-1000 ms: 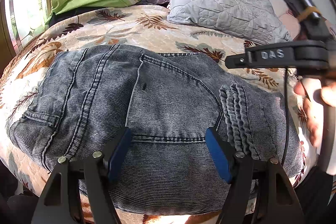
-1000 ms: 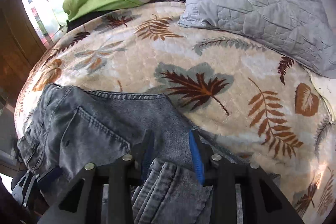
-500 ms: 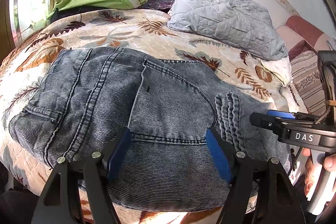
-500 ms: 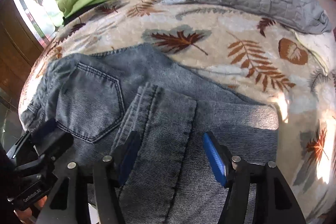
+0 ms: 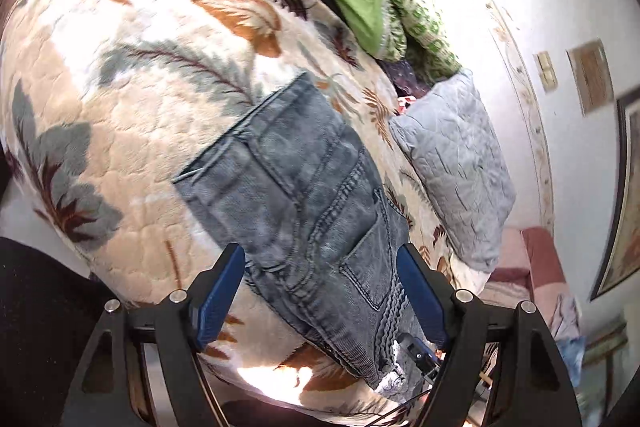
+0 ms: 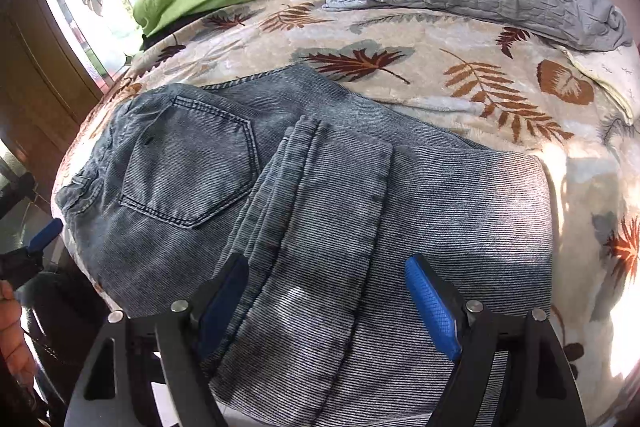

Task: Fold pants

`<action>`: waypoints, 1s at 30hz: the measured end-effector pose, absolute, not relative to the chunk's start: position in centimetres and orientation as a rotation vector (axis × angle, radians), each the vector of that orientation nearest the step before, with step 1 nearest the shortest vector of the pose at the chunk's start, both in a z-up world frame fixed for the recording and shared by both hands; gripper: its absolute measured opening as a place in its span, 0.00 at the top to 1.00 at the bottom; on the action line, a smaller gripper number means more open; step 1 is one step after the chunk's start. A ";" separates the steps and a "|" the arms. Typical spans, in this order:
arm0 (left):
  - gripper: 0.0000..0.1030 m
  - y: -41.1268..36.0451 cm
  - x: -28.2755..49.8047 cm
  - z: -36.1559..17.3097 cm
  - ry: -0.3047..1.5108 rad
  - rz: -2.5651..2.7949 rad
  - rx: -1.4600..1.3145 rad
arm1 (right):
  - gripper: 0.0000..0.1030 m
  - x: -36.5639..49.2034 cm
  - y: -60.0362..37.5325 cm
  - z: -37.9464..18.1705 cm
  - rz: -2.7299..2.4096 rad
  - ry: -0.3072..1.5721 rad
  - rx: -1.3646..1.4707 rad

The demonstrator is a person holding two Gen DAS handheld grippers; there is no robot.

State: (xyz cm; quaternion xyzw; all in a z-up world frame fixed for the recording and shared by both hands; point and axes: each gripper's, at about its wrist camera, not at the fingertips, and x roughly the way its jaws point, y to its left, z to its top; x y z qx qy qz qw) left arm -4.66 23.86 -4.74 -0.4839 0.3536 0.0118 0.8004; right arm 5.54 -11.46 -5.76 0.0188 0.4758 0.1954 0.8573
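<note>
The pants (image 6: 304, 211) are lying folded on the bed (image 6: 460, 67), looking heavy, thick and floppy, best pinched at a doubled edge, while the right gripper (image 6: 328, 303), just opening, and left gripper (image 5: 320, 299) are hovering apart, holding nothing.

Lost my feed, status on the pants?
Both grippers' jaws open, right just widened, nothing gripped. Jeans folded on the bedspread. Nothing in the way.
</note>
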 end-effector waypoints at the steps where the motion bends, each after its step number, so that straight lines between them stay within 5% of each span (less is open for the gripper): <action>1: 0.23 24.4 -4.6 -5.5 0.777 0.037 -1.079 | 0.20 5.4 -11.3 -5.8 0.423 0.991 0.053; 15: 0.22 25.3 -1.9 -8.4 0.793 0.077 -1.179 | 0.20 4.7 -12.3 -6.5 0.473 0.930 0.146; 16: 0.36 25.3 -1.7 -8.2 0.790 0.090 -1.160 | 0.20 4.7 -12.3 -6.5 0.476 0.929 0.151; 17: 0.63 25.1 -1.4 -7.9 0.812 0.111 -1.108 | 0.20 4.8 -12.4 -6.6 0.478 0.930 0.156; 18: 0.71 24.9 -1.1 -7.7 0.835 0.137 -1.042 | 0.20 4.7 -12.5 -6.6 0.479 0.929 0.162; 30: 0.86 22.7 -1.0 -5.1 0.814 0.170 -0.801 | 0.20 3.6 -11.3 -5.0 0.587 0.935 0.187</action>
